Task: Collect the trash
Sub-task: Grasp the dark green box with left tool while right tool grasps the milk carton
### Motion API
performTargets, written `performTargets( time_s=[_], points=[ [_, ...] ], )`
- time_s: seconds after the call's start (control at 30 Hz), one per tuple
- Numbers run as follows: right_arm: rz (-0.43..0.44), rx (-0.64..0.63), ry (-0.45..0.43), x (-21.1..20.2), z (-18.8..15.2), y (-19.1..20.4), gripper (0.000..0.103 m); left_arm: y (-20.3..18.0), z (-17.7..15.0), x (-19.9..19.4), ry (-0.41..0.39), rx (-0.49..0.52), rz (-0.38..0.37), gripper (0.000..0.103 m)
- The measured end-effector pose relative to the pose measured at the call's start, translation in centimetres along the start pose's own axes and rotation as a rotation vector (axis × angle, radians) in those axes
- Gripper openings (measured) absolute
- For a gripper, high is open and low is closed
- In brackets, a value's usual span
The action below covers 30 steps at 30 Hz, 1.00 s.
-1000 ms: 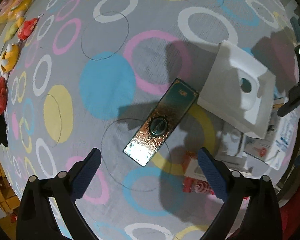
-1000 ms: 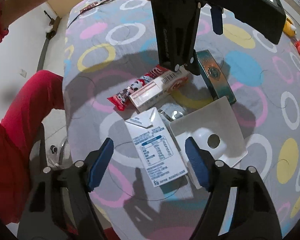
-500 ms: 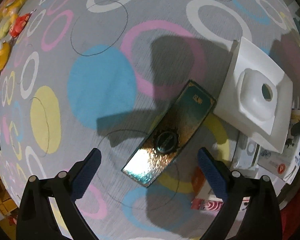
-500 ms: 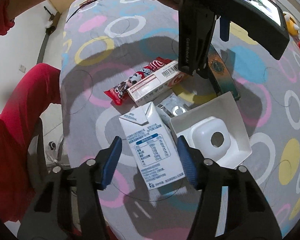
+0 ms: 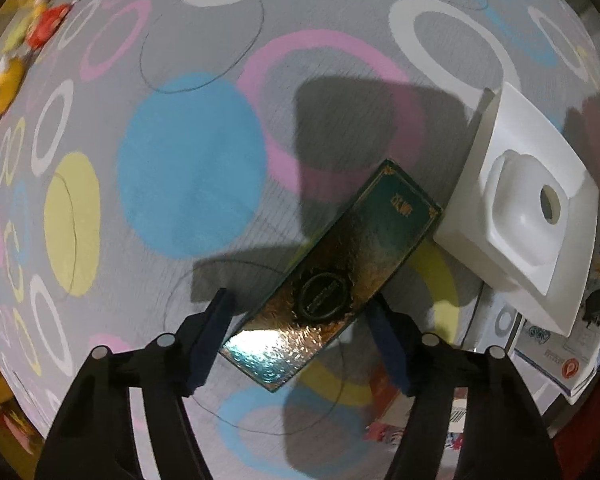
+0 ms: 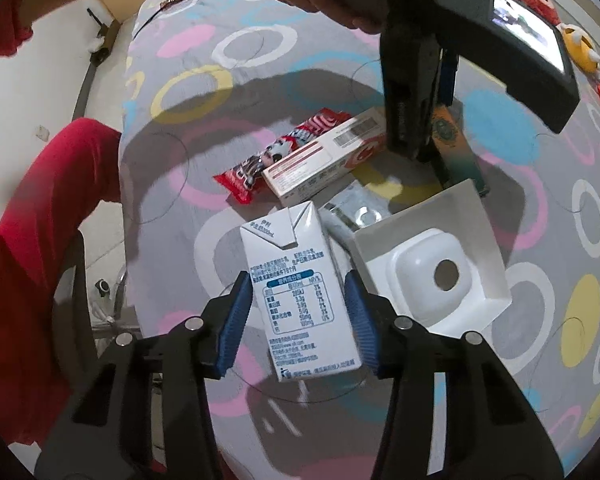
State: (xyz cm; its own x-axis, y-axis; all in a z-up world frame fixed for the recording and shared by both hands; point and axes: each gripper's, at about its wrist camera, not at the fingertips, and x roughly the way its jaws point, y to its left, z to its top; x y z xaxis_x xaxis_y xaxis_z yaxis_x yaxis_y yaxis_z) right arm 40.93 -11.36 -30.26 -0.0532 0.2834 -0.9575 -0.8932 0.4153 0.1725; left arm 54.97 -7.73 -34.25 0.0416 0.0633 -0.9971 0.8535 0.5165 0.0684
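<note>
Around milk carton [image 6: 300, 300], right tongs [image 6: 298, 322] narrowed, left tongs [image 5: 300, 334] lower

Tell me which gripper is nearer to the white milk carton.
Right. The right gripper straddles the milk carton, one finger on each side. The left gripper is further off, around the green and gold box, beyond the white tray.

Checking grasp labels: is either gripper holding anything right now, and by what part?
No firm hold shows yet. Right gripper straddles the milk carton at its long sides, narrow gaps visible. Left gripper straddles the green-gold box near its lower end, fingers apart from it.
</note>
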Motion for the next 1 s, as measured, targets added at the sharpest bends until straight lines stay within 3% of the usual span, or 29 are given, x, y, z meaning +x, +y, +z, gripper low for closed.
performTargets(
  time_s=[0.33,0.57,0.67,0.77,1.0],
  points=[
    [-0.056,0.057,-0.002,0.7,-0.4,0.8,0.043,-0.3,-0.5,-0.4,-0.048,-0.136,0.036,0.04],
    [-0.111,0.26,-0.039,0.1,-1.2,0.5,0.043,1.9,-1.9,-1.3,-0.062,-0.396,0.135,0.037],
    [-0.195,0.314,-0.05,-0.4,-2.1,1.2,0.042,2.8,-2.6,-2.0,-0.061,-0.499,0.177,0.036],
    [-0.237,0.39,-0.091,-1.6,-2.8,2.0,0.042,2.7,-3.1,-3.3,-0.067,-0.53,0.195,0.036],
    [-0.365,0.544,-0.217,-7.3,-4.4,3.4,0.042,1.4,-7.4,-9.4,-0.16,-0.603,0.209,0.036]
  ],
)
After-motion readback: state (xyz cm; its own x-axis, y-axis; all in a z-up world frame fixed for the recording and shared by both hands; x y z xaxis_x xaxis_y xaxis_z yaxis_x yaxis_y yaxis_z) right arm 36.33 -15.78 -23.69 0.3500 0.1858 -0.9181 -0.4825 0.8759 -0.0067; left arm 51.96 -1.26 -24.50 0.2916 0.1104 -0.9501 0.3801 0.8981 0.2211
